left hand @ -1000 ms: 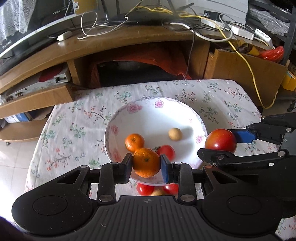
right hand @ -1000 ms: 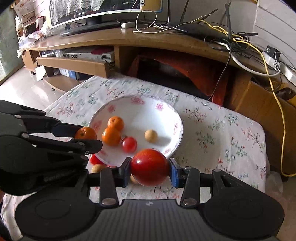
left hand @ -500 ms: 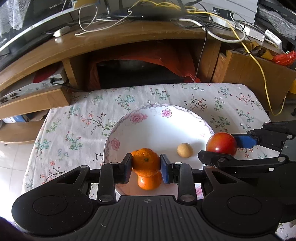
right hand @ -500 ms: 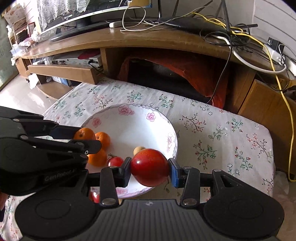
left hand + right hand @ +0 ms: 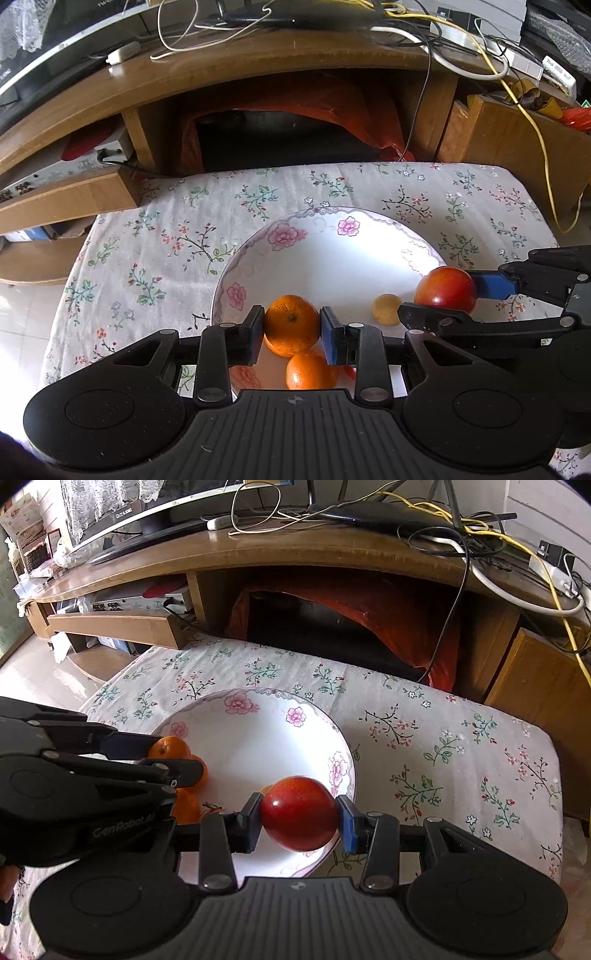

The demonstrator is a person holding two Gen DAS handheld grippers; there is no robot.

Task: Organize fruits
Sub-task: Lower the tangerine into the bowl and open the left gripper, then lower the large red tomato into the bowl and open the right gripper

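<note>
Left hand-held gripper (image 5: 291, 328) w/ orange (image 5: 291, 325), bowl (image 5: 332, 236) w/ oranges

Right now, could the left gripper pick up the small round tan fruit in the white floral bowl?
Probably not yet: the left gripper is shut on an orange mandarin. The small tan fruit lies uncovered in the white floral bowl, close to the right gripper's red apple.

"GenRobot.AI" in grey letters on left gripper (image 5: 177, 762) body; monitor (image 5: 155, 507) bezel lettering too small to read.
</note>
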